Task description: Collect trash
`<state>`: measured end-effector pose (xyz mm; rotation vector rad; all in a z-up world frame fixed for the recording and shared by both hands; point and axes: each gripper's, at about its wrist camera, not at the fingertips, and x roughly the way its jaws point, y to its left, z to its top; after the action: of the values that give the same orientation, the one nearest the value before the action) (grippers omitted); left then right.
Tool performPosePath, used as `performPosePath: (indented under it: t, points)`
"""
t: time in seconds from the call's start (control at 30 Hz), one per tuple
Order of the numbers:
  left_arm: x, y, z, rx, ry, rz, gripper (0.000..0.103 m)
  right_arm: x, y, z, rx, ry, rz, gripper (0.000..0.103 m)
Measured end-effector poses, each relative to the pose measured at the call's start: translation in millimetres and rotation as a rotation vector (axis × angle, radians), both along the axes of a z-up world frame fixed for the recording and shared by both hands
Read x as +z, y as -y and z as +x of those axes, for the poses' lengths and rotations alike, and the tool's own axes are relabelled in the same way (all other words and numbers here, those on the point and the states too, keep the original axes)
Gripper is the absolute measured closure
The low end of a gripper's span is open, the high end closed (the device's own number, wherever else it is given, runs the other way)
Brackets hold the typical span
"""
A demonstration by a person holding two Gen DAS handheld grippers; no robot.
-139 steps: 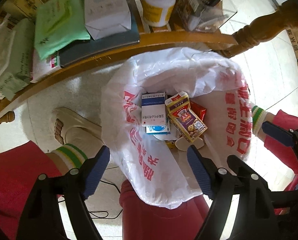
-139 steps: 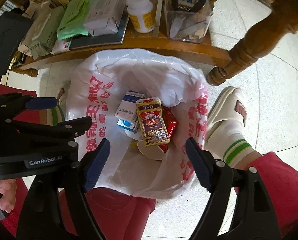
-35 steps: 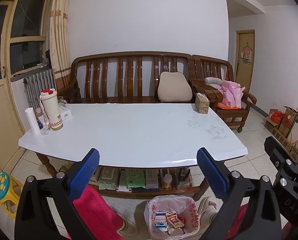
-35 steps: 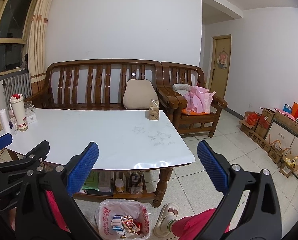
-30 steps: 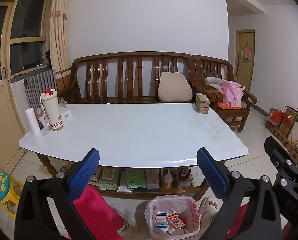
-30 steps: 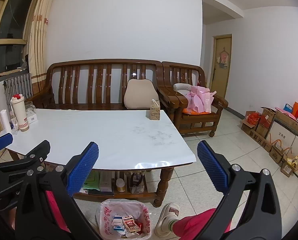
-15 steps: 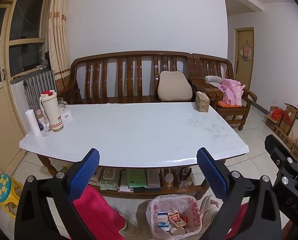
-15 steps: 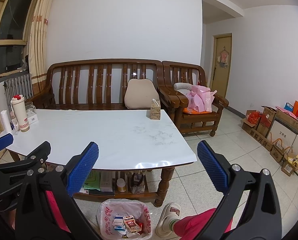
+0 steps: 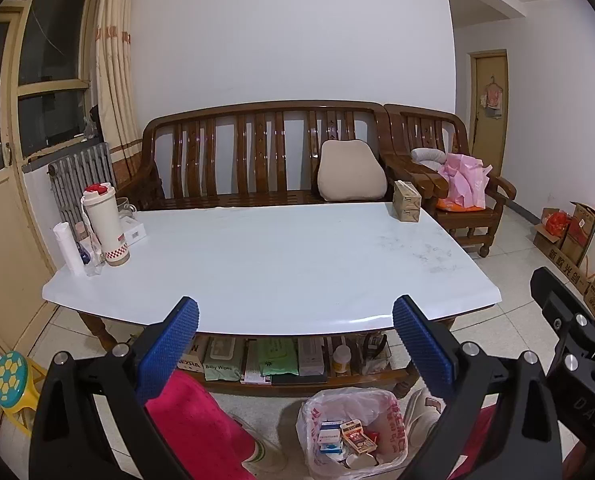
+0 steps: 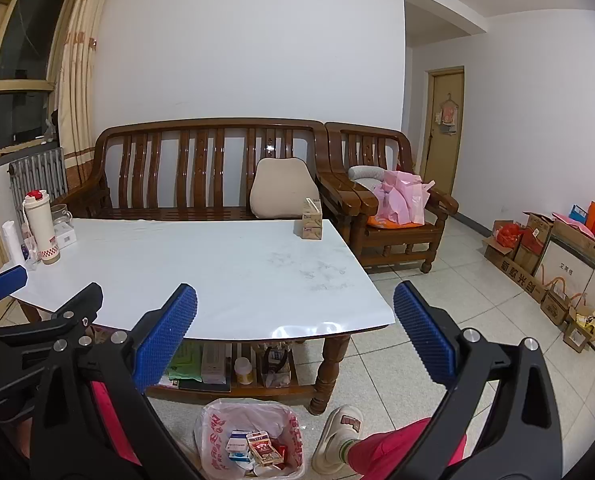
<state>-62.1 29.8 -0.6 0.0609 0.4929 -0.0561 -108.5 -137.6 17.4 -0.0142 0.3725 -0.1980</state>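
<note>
A white plastic trash bag [image 9: 393, 412] with red print stands on the floor between a person's feet, in front of the white table [image 9: 257, 264]. Inside it lie small boxes [image 9: 357, 438], among them a red and gold carton [image 10: 263, 454] and a blue and white one. My left gripper [image 9: 295, 340] is open and empty, raised level with the table's front edge. My right gripper [image 10: 295, 336] is also open and empty, held beside it to the right. The bag [image 10: 213, 424] sits low in the right wrist view.
A tissue box [image 9: 406, 201] stands at the table's far right. A thermos [image 9: 105, 224], a small white box and a cup crowd the far left corner. Wooden sofa [image 9: 257, 152] behind; lower shelf [image 9: 281, 360] holds wipes and a bottle. Cartons [image 10: 557, 264] line the right wall.
Since 4.6 s ago both grippers have risen from just above the bag to table height, looking across the room. Over the last second the views barely shift.
</note>
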Motion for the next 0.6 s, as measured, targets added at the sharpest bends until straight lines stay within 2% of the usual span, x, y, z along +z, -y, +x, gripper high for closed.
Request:
performPosePath:
  t: [0.6]
  points:
    - [5.7, -2.0, 3.8, 0.007, -0.021, 0.003, 0.008, 3.2, -0.2, 1.9, 0.009, 0.002, 0.001, 0.007]
